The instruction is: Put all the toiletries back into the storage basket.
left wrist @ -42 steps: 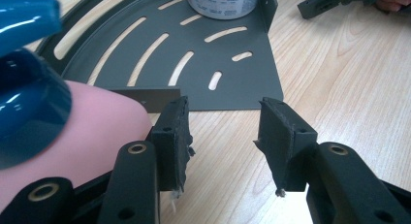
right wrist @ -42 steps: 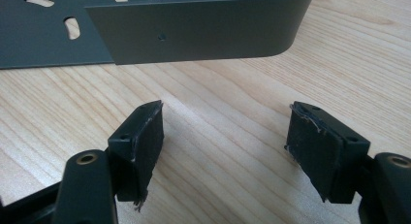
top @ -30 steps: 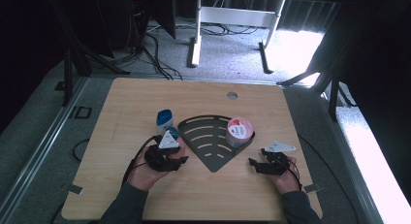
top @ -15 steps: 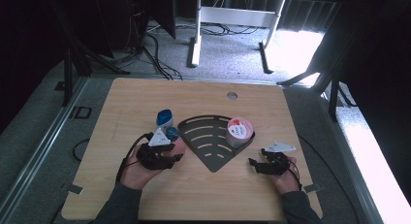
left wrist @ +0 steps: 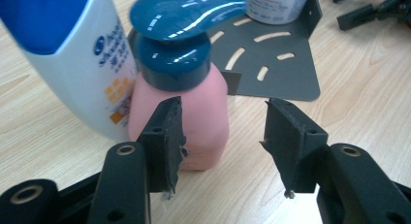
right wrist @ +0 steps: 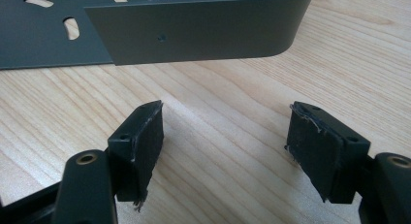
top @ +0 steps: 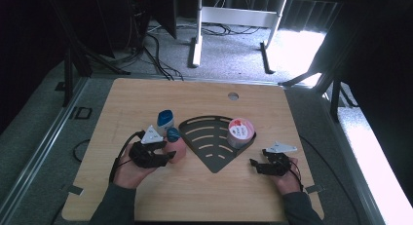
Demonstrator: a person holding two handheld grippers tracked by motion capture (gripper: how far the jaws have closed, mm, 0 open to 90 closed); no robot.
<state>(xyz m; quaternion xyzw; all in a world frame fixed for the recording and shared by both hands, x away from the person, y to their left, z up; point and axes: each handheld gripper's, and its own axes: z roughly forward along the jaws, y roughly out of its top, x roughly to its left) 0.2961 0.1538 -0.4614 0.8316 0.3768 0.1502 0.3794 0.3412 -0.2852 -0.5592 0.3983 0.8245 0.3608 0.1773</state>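
Releasing: left gripper beside the pink pump bottle, mid-table, left of the rack.
Left gripper view: jaws just opening, bottle standing free beyond them.
Right gripper view: right gripper open, empty.
Next: probably back away without tipping it.

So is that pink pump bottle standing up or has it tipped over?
Upright. The pink pump bottle stands on its base on the table, its blue pump head on top, beside the white shampoo bottle.

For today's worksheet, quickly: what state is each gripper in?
Left gripper: open, jaws just been opening, pink pump bottle beside one jaw, not gripped.
Right gripper: open, holding nothing.
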